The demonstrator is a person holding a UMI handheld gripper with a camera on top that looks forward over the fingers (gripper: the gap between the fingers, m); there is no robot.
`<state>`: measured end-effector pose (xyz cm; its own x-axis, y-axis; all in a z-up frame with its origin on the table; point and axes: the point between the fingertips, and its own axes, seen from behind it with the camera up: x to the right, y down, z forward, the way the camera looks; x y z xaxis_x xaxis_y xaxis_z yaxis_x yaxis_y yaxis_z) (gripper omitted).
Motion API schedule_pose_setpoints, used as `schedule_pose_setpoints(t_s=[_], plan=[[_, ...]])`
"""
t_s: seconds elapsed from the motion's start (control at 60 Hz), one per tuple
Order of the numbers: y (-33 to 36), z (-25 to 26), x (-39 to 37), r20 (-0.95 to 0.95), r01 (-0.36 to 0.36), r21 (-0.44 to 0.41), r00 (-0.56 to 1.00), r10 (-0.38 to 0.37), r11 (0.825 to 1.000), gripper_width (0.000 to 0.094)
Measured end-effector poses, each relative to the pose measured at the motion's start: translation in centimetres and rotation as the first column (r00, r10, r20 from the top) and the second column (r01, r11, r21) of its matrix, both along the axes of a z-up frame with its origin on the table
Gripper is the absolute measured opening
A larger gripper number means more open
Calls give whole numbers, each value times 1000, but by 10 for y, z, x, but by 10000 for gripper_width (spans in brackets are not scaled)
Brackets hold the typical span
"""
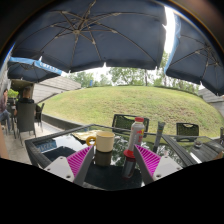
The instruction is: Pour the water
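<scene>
Outdoor glass table (60,143) with a dark frame, reflecting sky and trees. On it, between the gripper (113,160) fingers: a pale cup (104,146), and just beside it a clear bottle (134,138) with a red cap, upright. Small yellow thing (87,139) behind the cup; too small to tell what. Dark chairs (128,122) drawn up along the far edge.

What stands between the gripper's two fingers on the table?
In the gripper view, a cup and a bottle stand between the open gripper's pink-padded fingers, cup left of the bottle.
</scene>
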<state>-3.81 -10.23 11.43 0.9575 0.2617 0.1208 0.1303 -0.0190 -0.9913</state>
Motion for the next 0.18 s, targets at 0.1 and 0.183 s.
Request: schedule_pose_setpoints(t_s=[0.1,0.183], plan=[[-3,-12,2,-22,-11,-16,1000,11,1000,834],[3,-21,7,-59,-8,-34,998,6,999,835]])
